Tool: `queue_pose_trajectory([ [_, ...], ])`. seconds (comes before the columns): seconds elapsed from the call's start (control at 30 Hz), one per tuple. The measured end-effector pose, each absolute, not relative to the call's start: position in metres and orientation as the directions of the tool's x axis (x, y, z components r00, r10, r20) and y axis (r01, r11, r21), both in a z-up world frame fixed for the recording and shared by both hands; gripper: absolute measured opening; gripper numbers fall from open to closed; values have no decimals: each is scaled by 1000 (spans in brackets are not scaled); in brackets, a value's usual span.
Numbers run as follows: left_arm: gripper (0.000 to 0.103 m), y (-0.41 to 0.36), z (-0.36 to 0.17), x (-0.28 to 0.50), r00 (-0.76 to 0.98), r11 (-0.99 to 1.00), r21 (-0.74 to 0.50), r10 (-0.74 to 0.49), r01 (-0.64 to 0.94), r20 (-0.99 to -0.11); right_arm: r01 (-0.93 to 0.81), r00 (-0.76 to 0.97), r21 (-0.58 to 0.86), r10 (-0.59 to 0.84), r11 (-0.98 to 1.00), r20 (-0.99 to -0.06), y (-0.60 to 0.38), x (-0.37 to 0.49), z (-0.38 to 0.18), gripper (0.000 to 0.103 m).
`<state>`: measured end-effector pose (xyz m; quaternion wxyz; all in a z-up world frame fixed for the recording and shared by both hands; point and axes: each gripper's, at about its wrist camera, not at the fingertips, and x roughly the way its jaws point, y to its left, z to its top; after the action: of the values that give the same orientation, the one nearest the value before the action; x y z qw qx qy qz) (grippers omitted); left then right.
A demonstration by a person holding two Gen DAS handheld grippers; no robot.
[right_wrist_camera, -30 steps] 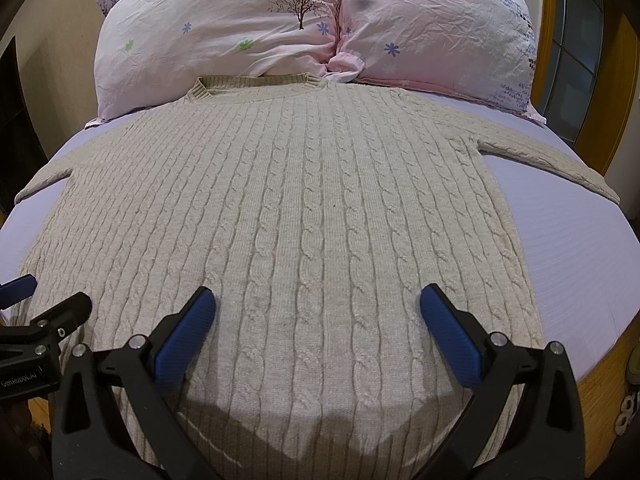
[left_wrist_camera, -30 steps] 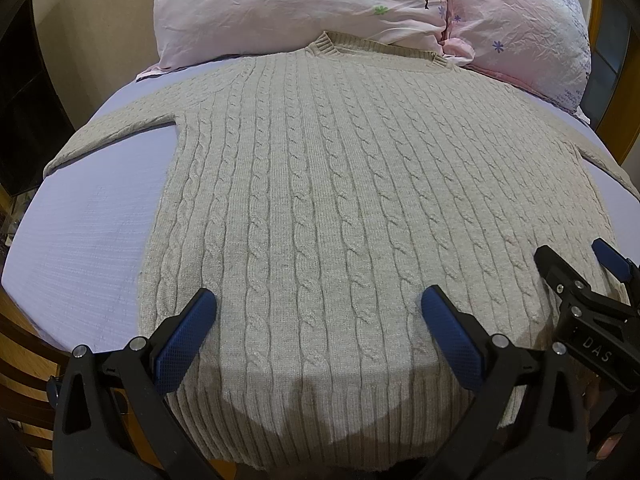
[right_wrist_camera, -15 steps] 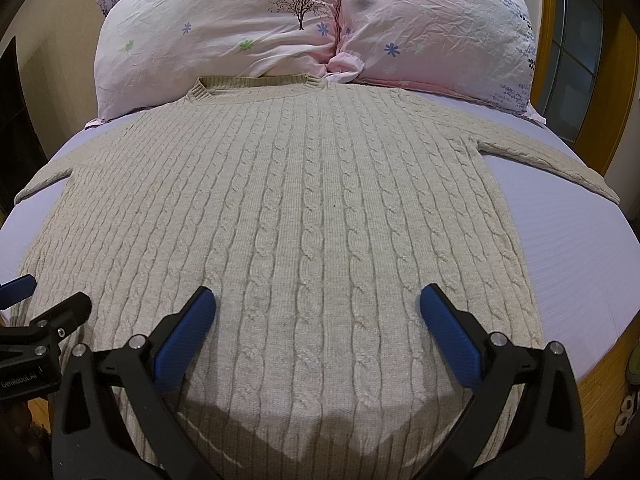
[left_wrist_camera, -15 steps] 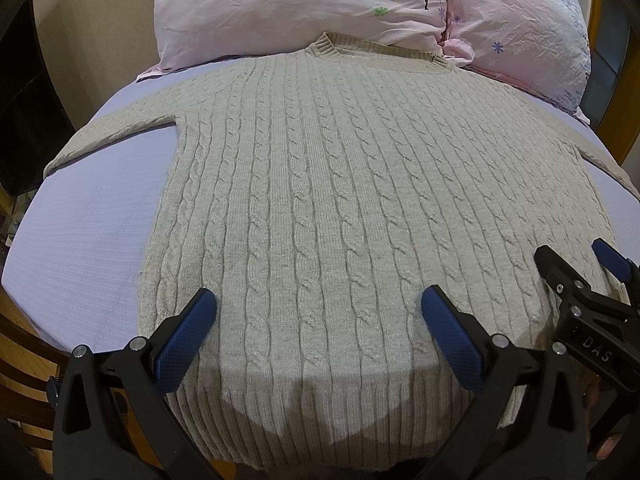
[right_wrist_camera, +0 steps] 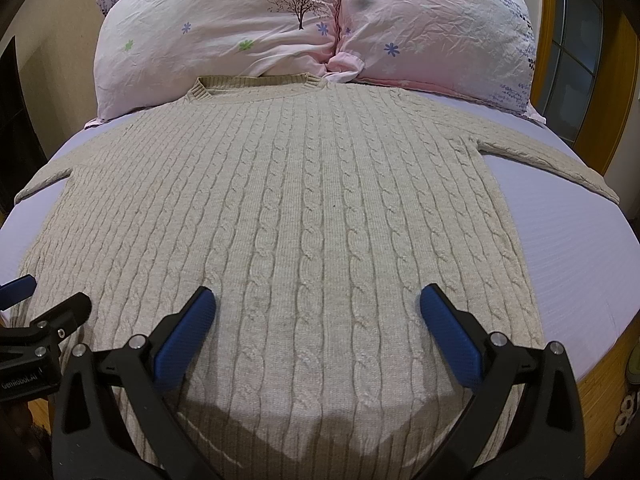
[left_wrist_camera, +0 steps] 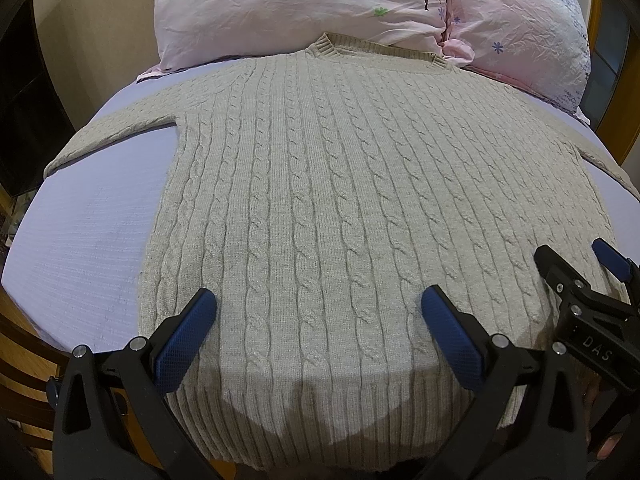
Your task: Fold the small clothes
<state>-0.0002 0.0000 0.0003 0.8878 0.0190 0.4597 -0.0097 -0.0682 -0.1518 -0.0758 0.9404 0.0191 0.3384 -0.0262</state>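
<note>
A beige cable-knit sweater (left_wrist_camera: 340, 208) lies flat and face up on a lavender bed sheet (left_wrist_camera: 80, 240), collar toward the pillows, both sleeves spread out sideways. It also shows in the right wrist view (right_wrist_camera: 304, 216). My left gripper (left_wrist_camera: 318, 304) is open and empty, hovering over the left part of the hem. My right gripper (right_wrist_camera: 318, 304) is open and empty over the right part of the hem; it also shows at the right edge of the left wrist view (left_wrist_camera: 576, 264). The left gripper shows at the left edge of the right wrist view (right_wrist_camera: 44, 300).
Two pink floral pillows (right_wrist_camera: 224, 36) (right_wrist_camera: 436, 28) lie at the head of the bed. The wooden bed frame (right_wrist_camera: 600, 384) shows at the lower right, and a wooden chair (left_wrist_camera: 24, 360) at the lower left. A window (right_wrist_camera: 576, 48) is at the right.
</note>
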Motion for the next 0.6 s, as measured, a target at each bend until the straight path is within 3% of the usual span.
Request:
queue_pose_trajectory([
  [0.6, 102, 0, 0, 0, 582, 999, 26, 0, 37, -813, 52, 780, 15, -31, 999, -626, -152, -70, -73, 101],
])
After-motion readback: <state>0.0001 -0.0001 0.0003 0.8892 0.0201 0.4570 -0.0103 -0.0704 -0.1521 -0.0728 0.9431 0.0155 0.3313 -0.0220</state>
